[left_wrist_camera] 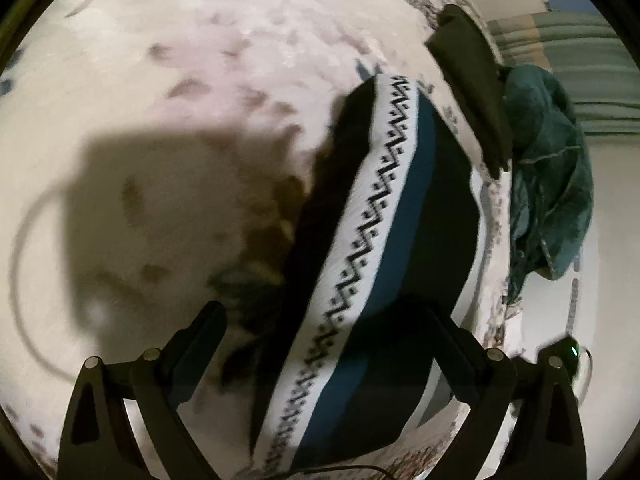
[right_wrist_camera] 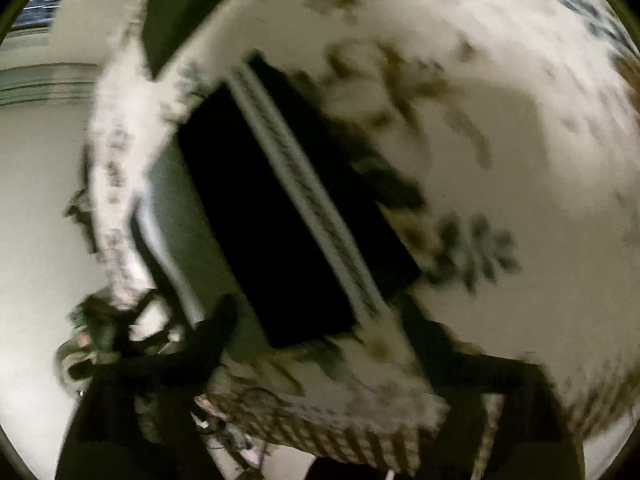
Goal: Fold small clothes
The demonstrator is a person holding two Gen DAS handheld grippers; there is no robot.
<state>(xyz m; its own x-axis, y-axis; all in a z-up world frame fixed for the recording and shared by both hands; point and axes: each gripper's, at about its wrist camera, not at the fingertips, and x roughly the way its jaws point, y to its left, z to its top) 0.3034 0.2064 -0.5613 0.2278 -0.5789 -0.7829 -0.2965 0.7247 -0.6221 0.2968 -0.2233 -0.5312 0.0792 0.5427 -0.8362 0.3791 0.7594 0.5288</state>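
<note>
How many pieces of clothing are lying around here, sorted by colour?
Black with white zigzag band and blue stripe, folded: 1
Plain dark, folded: 1
Teal, crumpled at the edge: 1
Total: 3

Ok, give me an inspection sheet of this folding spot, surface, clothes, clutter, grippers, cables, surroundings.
Surface: pale floral cloth covering the work area, partly in shadow.
Job's things: folded dark garment with a white zigzag band and blue stripe, lying flat; second dark folded piece beyond it near the edge.
Clutter: crumpled teal cloth hanging off the edge.
Grippers: left gripper open, over the garment's near end; right gripper blurred, apparently open, holding nothing.
Cables: thin dark cable at the bottom of the left view.
Surroundings: pale floor; the right view is too blurred for more.
</note>
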